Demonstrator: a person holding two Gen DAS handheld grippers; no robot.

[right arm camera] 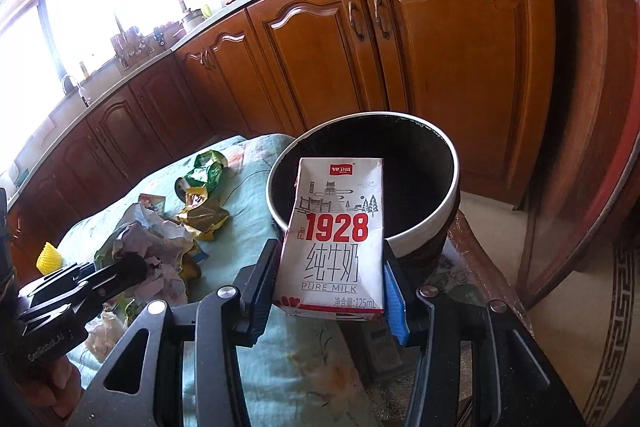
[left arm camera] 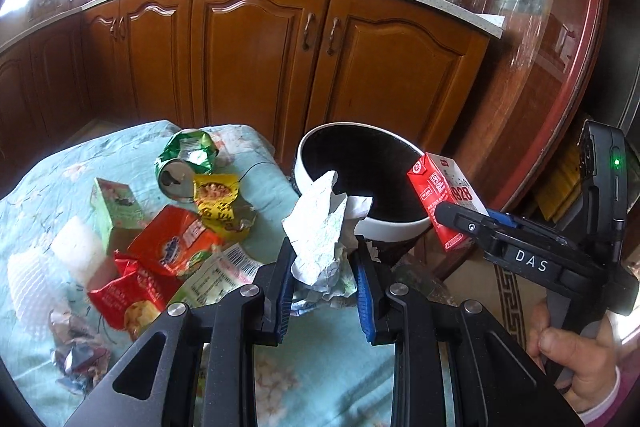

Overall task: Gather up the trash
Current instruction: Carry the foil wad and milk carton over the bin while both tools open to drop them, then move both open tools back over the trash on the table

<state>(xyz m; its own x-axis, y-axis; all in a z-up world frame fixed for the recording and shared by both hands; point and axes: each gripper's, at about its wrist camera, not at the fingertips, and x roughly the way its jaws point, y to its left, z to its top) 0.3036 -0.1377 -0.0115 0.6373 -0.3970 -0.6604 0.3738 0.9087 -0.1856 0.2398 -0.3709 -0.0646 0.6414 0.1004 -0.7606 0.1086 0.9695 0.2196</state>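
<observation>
My left gripper [left arm camera: 323, 267] is shut on a crumpled white paper wad [left arm camera: 320, 235], held above the table just left of the white bin with a black inside [left arm camera: 396, 225]. My right gripper [right arm camera: 330, 271] is shut on a red and white 1928 milk carton [right arm camera: 334, 239], held upright at the bin's near rim [right arm camera: 420, 235]. The carton also shows in the left wrist view [left arm camera: 440, 195], beside the bin's right edge, with the right gripper [left arm camera: 452, 213] on it. The left gripper [right arm camera: 132, 267] and paper wad [right arm camera: 156, 247] show at lower left in the right wrist view.
Several wrappers lie on the pale blue cloth [left arm camera: 48, 179]: a green foil bag [left arm camera: 188, 151], a yellow packet [left arm camera: 218, 199], a green box [left arm camera: 118, 207], red snack bags [left arm camera: 168, 247]. Wooden cabinets [left arm camera: 248, 59] stand behind. A glass-fronted red cabinet [left arm camera: 560, 27] is at right.
</observation>
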